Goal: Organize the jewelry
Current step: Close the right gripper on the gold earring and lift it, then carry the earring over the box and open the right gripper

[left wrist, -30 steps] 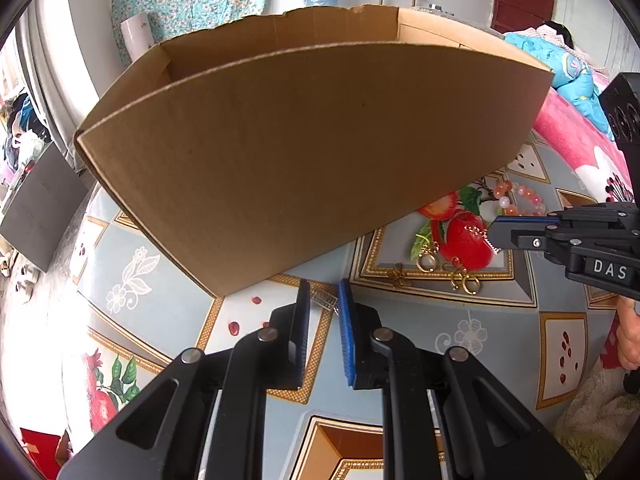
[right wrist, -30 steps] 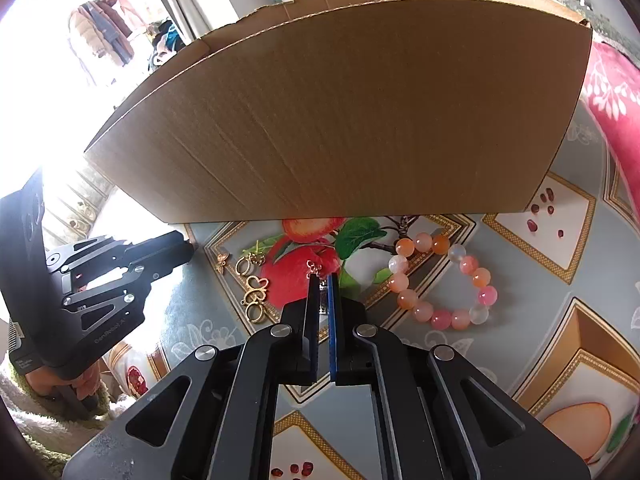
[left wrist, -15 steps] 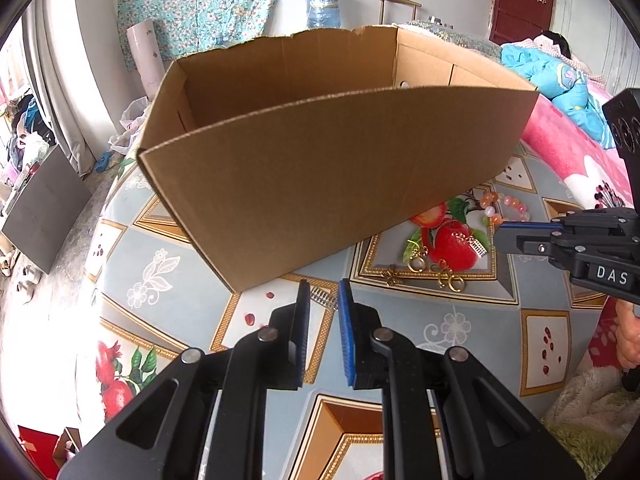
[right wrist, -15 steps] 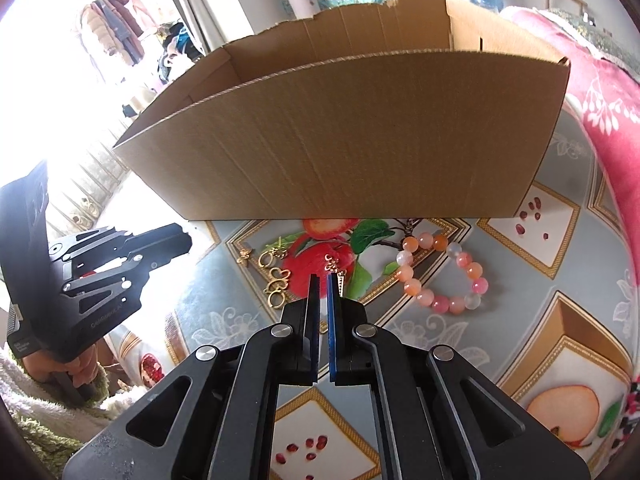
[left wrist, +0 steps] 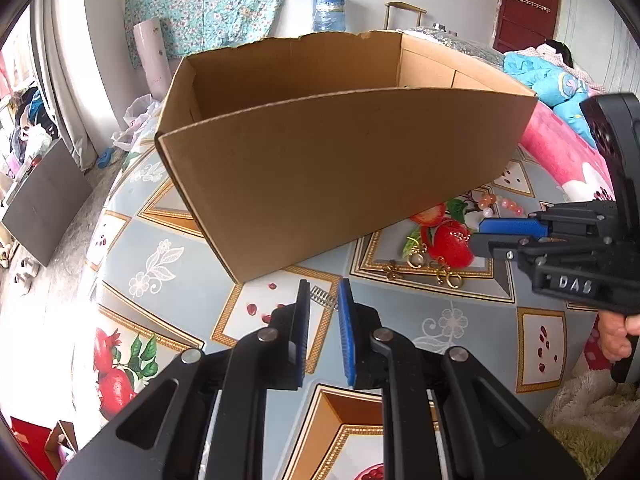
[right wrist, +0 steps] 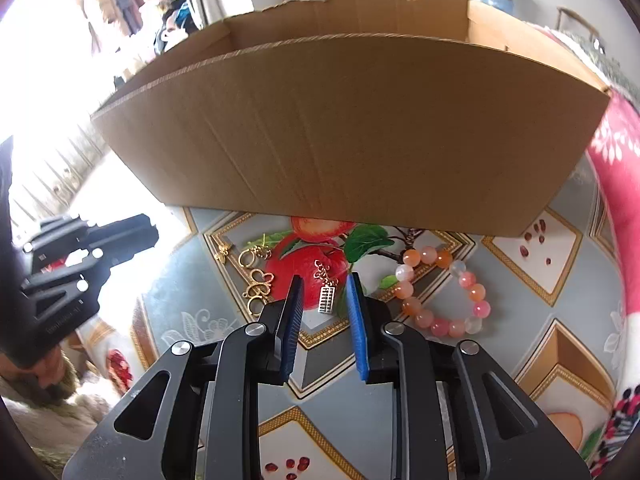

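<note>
- The right gripper [right wrist: 324,300], low in the centre of its own view, stands with its blue ribbed pads parted; a small silver abacus-shaped charm [right wrist: 327,299] lies on the tablecloth between them, untouched.
- In the left wrist view the right gripper's black plastic body bears raised letters reading "DAS".
- The left gripper [left wrist: 323,312], at the bottom centre of its view, has its pads a little apart; a small ribbed silver piece [left wrist: 325,297] shows in the gap, and whether they touch it I cannot tell.
- Gold openwork earrings [right wrist: 258,282] lie left of the charm, a round pink-and-orange bead bracelet [right wrist: 442,292] to its right.
- A glossy fruit-printed tablecloth [right wrist: 532,280] carries them all.
- A plain corrugated cardboard box [right wrist: 352,128], open-topped with a ragged rim, fills the upper frame.
</note>
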{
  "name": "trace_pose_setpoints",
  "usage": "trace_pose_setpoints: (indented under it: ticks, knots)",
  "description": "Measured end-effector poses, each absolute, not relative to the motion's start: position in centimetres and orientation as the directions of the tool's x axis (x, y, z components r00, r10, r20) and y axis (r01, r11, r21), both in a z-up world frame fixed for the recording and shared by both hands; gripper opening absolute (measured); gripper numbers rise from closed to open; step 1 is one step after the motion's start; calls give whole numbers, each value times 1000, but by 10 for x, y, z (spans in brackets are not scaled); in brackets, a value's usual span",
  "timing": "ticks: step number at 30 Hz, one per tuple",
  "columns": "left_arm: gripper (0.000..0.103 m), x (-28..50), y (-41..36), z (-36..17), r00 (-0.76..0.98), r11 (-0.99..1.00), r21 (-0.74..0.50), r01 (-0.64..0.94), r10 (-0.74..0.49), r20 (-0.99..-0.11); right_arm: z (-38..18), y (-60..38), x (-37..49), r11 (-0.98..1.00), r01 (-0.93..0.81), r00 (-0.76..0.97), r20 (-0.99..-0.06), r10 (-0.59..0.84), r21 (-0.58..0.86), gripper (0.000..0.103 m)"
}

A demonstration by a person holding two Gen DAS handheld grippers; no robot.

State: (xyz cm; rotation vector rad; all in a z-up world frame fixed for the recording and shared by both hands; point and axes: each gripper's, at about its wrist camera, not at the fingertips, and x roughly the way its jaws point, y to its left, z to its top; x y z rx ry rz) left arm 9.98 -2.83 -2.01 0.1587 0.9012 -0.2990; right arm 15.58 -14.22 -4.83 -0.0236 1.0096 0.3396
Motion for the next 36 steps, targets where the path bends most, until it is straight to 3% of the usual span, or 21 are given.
trace_pose_setpoints:
  ticks: [5, 8, 23, 36]
  knots:
    - [13, 104, -26, -22, 579, 946, 5, 323, -194, -792, -52, -119, 156, 948, -309, 500, -835, 230, 76, 16]
    - [13, 106, -24, -24, 578, 947, -3, 321, -199, -791, -56, -110, 162, 949, -312, 511, -835, 204, 42, 4]
    - [13, 90, -15, -1, 625, 950, -6, 313, -210, -752, -23, -121, 140, 948, -262, 575, -760, 304, 181, 2]
    - [13, 70, -20, 105, 738, 907, -61, 417, -377, -559, 82, -146, 139, 895, -384, 738, -506, 446, 228, 0]
